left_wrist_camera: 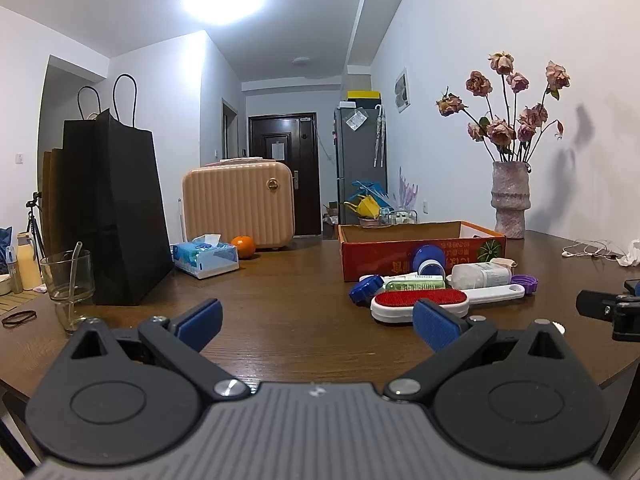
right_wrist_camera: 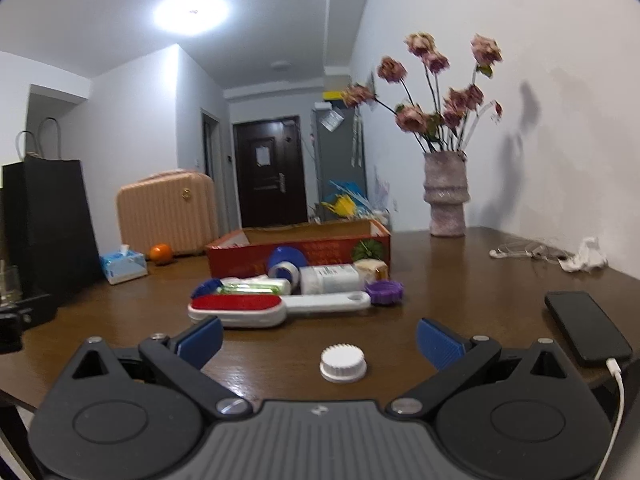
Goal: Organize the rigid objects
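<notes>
Lint brush (left_wrist_camera: 420, 303), bottles and caps lay before a red box (left_wrist_camera: 420, 254); both grippers (left_wrist_camera: 318, 322) (right_wrist_camera: 320, 338) gaped, empty.

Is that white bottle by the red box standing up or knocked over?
Knocked over. The white bottle lies on its side on the table, in front of the red box, behind the lint brush.

Brown wooden table (left_wrist_camera: 288, 320) bearing, at left, a black paper bag (left_wrist_camera: 112, 216) standing upright, a glass cup (left_wrist_camera: 70, 280) with a straw just beside it, and a black hair tie (left_wrist_camera: 19, 317); farther back, a tissue box (left_wrist_camera: 206, 256) near an orange (left_wrist_camera: 243, 246) and a peach suitcase (left_wrist_camera: 238, 202); at right, a vase of dried roses (left_wrist_camera: 510, 196), white earphones (right_wrist_camera: 520, 253) and a black phone (right_wrist_camera: 586, 328) with cable plugged in
</notes>
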Action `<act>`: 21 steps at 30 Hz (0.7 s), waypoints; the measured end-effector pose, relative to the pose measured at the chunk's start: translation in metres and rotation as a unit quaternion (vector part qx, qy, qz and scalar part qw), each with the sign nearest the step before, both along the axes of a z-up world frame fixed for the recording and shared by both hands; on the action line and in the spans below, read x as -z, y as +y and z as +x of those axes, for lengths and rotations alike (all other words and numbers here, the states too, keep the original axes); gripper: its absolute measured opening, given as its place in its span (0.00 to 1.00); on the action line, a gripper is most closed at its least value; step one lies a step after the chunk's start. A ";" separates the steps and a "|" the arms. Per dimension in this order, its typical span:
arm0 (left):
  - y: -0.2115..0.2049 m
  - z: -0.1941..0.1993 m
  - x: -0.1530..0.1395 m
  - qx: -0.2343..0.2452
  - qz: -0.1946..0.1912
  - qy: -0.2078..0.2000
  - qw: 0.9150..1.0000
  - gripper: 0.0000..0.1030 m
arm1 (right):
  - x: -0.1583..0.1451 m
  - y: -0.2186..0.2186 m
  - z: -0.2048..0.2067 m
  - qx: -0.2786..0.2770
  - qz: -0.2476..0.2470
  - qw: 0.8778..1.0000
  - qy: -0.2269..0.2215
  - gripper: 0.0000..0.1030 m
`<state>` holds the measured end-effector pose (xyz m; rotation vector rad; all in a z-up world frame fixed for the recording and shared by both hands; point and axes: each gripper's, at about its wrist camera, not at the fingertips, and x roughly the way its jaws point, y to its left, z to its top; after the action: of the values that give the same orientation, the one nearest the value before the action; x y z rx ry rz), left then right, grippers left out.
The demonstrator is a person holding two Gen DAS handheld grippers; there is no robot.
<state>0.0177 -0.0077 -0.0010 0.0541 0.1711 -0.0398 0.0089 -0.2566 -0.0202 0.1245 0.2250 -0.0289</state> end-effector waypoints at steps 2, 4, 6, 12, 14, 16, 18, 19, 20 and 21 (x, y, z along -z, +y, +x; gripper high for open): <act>0.000 0.000 0.000 -0.001 -0.001 0.000 1.000 1.00 | -0.001 0.002 0.000 -0.001 -0.005 1.000 -0.004 1.00; 0.000 0.000 0.000 -0.001 -0.001 -0.001 1.000 1.00 | 0.001 0.002 -0.001 -0.002 -0.002 1.000 -0.011 1.00; 0.000 0.002 0.000 -0.001 0.000 0.000 1.000 1.00 | 0.002 0.001 -0.001 -0.005 0.004 1.000 -0.012 1.00; -0.002 0.013 0.003 -0.007 0.004 0.007 1.000 1.00 | 0.005 -0.010 0.012 0.002 0.013 1.000 -0.007 1.00; -0.004 0.021 0.005 -0.008 0.007 0.009 1.000 1.00 | 0.006 -0.015 0.019 -0.002 0.013 1.000 -0.017 1.00; -0.008 0.029 0.006 -0.003 0.007 0.014 1.000 1.00 | 0.008 -0.021 0.026 -0.017 0.009 0.999 -0.029 1.00; -0.016 0.040 0.009 0.003 0.011 0.012 1.000 1.00 | 0.008 -0.027 0.045 -0.038 -0.010 0.999 0.018 1.00; -0.019 0.044 0.010 0.007 0.007 0.008 1.000 1.00 | 0.008 -0.031 0.055 -0.052 -0.017 0.998 0.043 1.00; -0.024 0.050 0.011 0.014 -0.004 0.008 1.000 1.00 | 0.008 -0.036 0.064 -0.058 -0.020 0.996 0.061 1.00; -0.027 0.055 0.011 0.020 -0.015 0.013 1.000 1.00 | 0.008 -0.041 0.070 -0.057 -0.020 0.996 0.068 1.00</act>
<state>0.0730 -0.0348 -0.0119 0.0270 0.1962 -0.0821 0.0788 -0.2979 -0.0285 0.0688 0.3675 0.0721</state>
